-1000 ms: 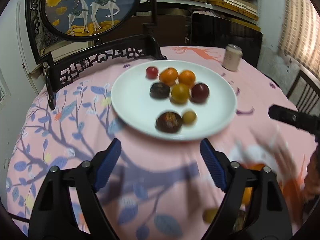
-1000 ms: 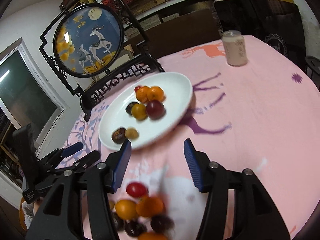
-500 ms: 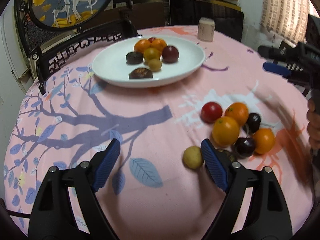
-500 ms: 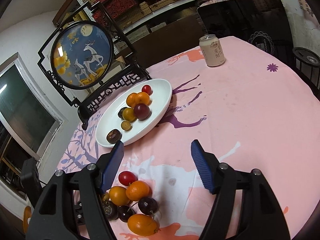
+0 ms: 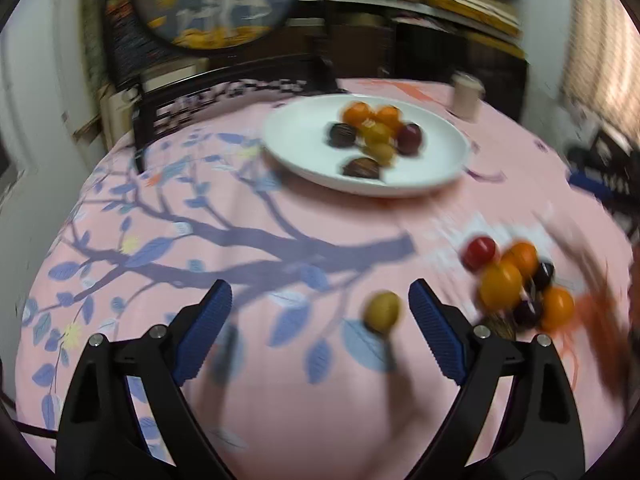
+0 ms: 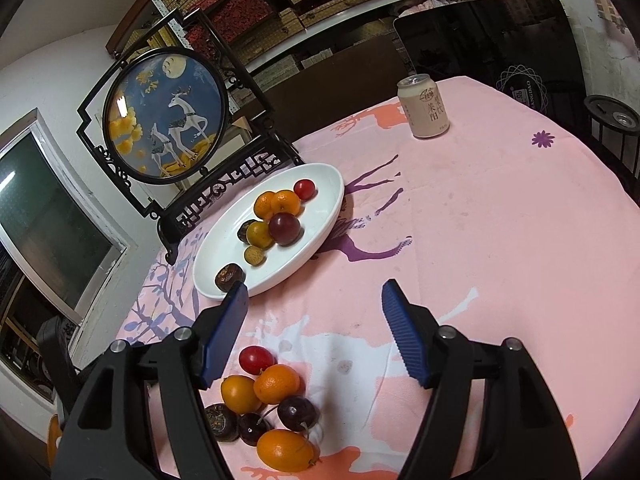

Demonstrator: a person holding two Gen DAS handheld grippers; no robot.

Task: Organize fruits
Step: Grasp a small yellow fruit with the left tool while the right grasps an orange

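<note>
A white plate (image 5: 304,140) (image 6: 320,216) on the pink tablecloth holds several fruits: oranges, yellow, dark and red ones. A loose pile of fruit (image 5: 516,280) (image 6: 268,396) lies on the cloth nearer me, with a red one (image 6: 256,359) at its far edge. A small yellow fruit (image 5: 382,310) lies apart from the pile, between the left gripper's fingers but closer to the right finger. My left gripper (image 5: 320,312) is open and empty, low over the cloth. My right gripper (image 6: 314,304) is open and empty, above the pile and in front of the plate.
A drink can (image 6: 424,106) (image 5: 466,94) stands at the far side of the table. A framed round deer picture on a black stand (image 6: 168,120) (image 5: 216,0) stands behind the plate. Shelves and dark furniture lie beyond the table's edge.
The left wrist view has swung and blurred; the small yellow fruit now sits further inside the left gripper's opening. The right gripper has moved closer to the loose pile.
</note>
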